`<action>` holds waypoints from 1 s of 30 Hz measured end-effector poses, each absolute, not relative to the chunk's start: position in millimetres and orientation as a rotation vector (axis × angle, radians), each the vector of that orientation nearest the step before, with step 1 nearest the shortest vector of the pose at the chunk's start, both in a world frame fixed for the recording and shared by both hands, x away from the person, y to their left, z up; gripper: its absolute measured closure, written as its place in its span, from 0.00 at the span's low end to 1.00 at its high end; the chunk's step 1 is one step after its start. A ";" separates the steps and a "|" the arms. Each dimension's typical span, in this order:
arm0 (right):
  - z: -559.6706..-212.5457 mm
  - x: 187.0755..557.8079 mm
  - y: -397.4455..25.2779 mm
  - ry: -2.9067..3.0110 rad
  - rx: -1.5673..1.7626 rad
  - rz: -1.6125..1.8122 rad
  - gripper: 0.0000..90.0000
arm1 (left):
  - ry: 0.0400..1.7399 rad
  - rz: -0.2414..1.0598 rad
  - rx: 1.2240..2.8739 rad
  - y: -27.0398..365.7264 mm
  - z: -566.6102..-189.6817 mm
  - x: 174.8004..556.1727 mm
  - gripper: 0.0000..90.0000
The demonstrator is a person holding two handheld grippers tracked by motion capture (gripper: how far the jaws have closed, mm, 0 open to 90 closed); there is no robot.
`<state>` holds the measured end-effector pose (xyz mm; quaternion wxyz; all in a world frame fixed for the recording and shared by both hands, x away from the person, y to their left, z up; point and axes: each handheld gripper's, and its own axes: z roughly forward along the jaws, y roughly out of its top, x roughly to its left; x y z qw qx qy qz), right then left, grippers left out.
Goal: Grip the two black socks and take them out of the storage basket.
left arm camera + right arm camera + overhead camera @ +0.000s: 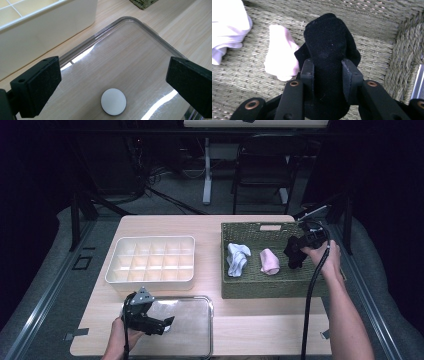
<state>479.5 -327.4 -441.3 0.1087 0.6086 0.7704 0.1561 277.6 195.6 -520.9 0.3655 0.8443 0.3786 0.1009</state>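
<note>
Right tool clamped on black sock in wicker basket, right of frame. Left tool jaws apart over clear lid, lower left.

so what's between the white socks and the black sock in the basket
A pink sock lies between the white socks and the black sock, seen in the high view.

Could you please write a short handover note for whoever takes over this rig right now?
Right gripper: shut on the black sock, inside the woven basket.
Left gripper: open, holding nothing, above the clear lid in front of the divided white box.
In the basket: a white sock and a pink sock.
Done: black sock gripped. The box compartments look empty.
Left: probably moving the socks into the box, then closing it.
</note>
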 end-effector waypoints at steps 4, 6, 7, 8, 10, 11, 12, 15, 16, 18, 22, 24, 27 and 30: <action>-436.5 476.2 -323.8 2.278 1.775 0.473 0.75 | 0.978 0.258 2.167 195.1 -522.1 277.7 0.00; -432.7 473.6 -321.8 2.285 1.759 0.474 0.75 | 0.978 0.259 2.167 194.7 -522.4 277.8 0.00; -430.7 472.2 -320.7 2.280 1.755 0.489 0.75 | 0.977 0.260 2.168 194.5 -522.4 277.8 0.00; -426.2 469.3 -318.7 2.282 1.741 0.513 0.75 | 0.978 0.259 2.171 194.3 -522.6 277.8 0.00; -424.0 468.0 -317.7 2.288 1.732 0.522 0.75 | 0.975 0.252 2.177 194.5 -522.2 277.8 0.00; -419.7 465.3 -315.3 2.287 1.725 0.529 0.75 | 0.975 0.253 2.176 194.3 -522.4 277.8 0.00; -417.9 464.1 -314.1 2.284 1.722 0.536 0.75 | 0.974 0.252 2.176 194.0 -522.6 277.8 0.00; -411.6 461.0 -310.2 2.293 1.708 0.550 0.75 | 0.971 0.251 2.179 193.7 -522.7 277.8 0.00; -409.4 460.2 -308.8 2.301 1.699 0.546 0.75 | 0.970 0.252 2.179 193.6 -522.8 277.8 0.00; -406.9 459.3 -307.4 2.305 1.693 0.545 0.75 | 0.970 0.251 2.181 193.6 -522.9 277.9 0.00; -396.6 456.5 -299.0 2.332 1.662 0.550 0.75 | 0.972 0.248 2.180 193.0 -523.0 277.4 0.00; -393.4 455.2 -294.5 2.346 1.649 0.548 0.75 | 0.970 0.254 2.181 193.3 -522.9 277.4 0.00; -390.8 453.4 -289.5 2.358 1.628 0.551 0.75 | 0.973 0.257 2.175 193.3 -523.4 277.3 0.00; -384.6 449.7 -278.7 2.388 1.589 0.548 0.75 | 0.973 0.254 2.175 193.2 -523.5 277.0 0.00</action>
